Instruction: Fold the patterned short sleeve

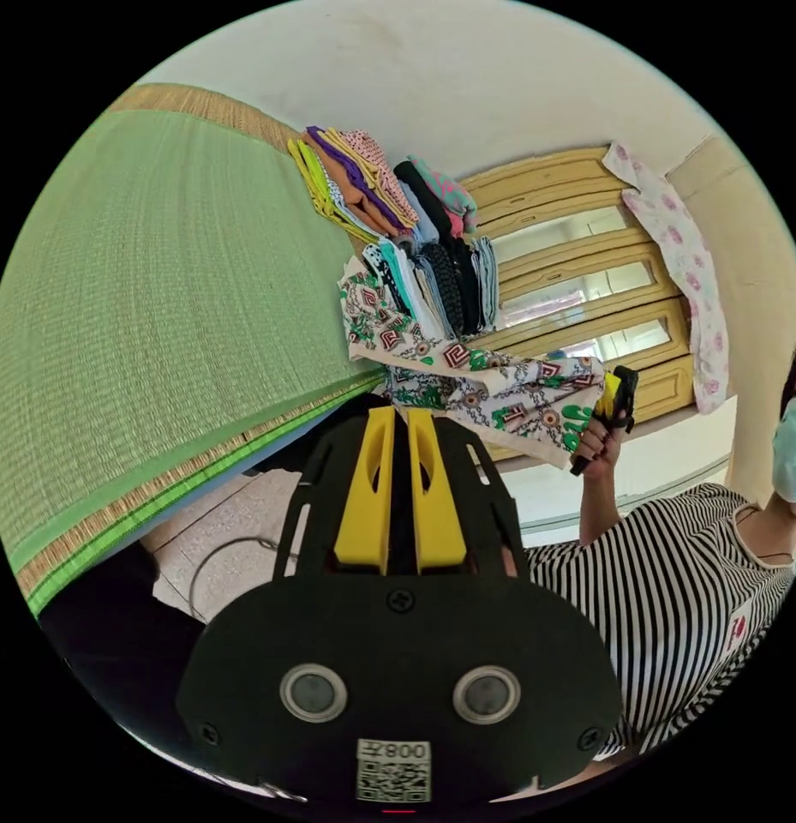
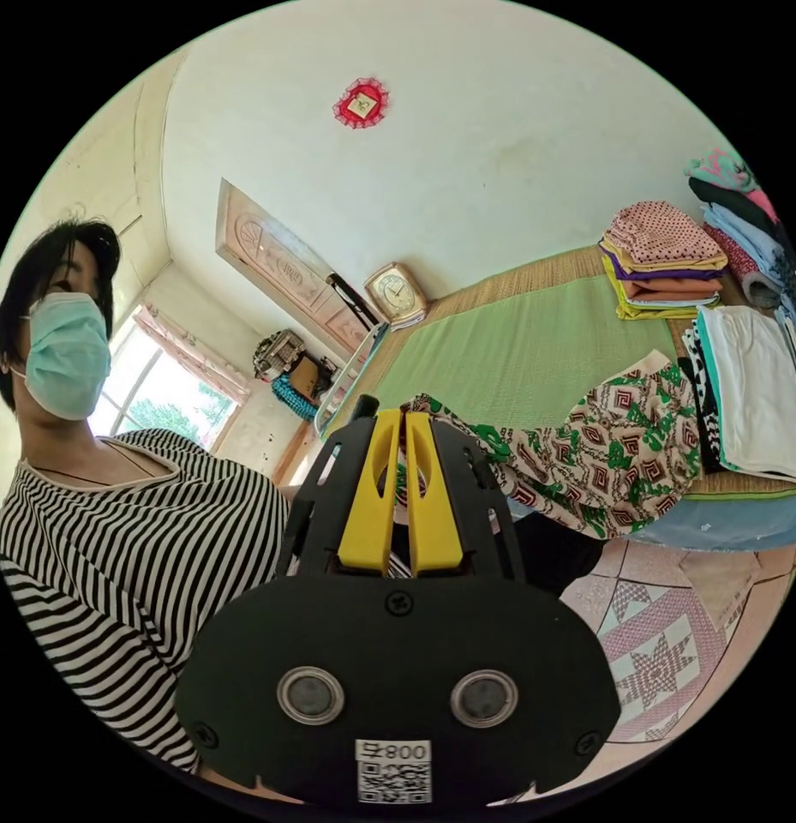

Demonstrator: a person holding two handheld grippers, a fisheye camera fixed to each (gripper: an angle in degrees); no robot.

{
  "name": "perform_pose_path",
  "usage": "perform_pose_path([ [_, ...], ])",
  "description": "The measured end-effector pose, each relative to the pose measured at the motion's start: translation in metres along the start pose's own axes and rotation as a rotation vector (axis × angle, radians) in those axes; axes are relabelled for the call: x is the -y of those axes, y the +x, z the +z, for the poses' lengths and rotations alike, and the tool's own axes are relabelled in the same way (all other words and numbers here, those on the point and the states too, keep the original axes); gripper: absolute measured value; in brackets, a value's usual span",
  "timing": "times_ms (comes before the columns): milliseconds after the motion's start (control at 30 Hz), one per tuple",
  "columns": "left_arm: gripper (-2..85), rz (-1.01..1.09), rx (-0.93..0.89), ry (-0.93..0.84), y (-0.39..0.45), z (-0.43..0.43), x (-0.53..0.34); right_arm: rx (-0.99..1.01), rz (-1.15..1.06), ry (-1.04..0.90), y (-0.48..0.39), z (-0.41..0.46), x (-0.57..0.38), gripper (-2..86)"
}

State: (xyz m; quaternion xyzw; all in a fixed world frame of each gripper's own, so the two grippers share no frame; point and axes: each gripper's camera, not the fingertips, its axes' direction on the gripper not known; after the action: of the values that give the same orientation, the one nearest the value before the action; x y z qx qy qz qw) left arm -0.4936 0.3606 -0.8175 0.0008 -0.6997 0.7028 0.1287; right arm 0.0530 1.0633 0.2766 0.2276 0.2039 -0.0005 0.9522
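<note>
Green-and-brown patterned, the shirt point(image 2: 620, 463) hangs stretched off the mat's point(image 2: 517, 351) edge, one end beside the clothes stacks point(image 2: 672, 257) at its corner. The right gripper point(image 2: 403, 422) is clamped on the other end, jaws together on the cloth. The left gripper point(image 1: 402, 420) has its jaws together at the shirt's point(image 1: 466, 377) hem; grip uncertain.
</note>
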Motion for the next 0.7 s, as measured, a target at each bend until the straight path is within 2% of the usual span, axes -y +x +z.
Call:
perform_pose_path([
  [200, 7.4, -0.138, -0.171, -0.095, -0.042, 0.027, 0.032, -0.032, -0.039, 0.018, -0.019, -0.03, -0.013, 0.5],
  [333, 9.4, -0.228, -0.214, -0.161, -0.065, 0.042, 0.052, -0.028, -0.028, 0.042, -0.02, -0.044, -0.02, 0.5],
  [500, 10.3, -0.376, -0.331, -0.104, -0.088, 0.043, 0.061, -0.026, -0.012, 0.059, -0.021, -0.061, -0.031, 0.5],
  [700, 7.1, -0.376, -0.299, -0.152, -0.077, 0.041, 0.074, -0.019, 0.001, 0.079, -0.023, -0.076, -0.038, 0.4],
])
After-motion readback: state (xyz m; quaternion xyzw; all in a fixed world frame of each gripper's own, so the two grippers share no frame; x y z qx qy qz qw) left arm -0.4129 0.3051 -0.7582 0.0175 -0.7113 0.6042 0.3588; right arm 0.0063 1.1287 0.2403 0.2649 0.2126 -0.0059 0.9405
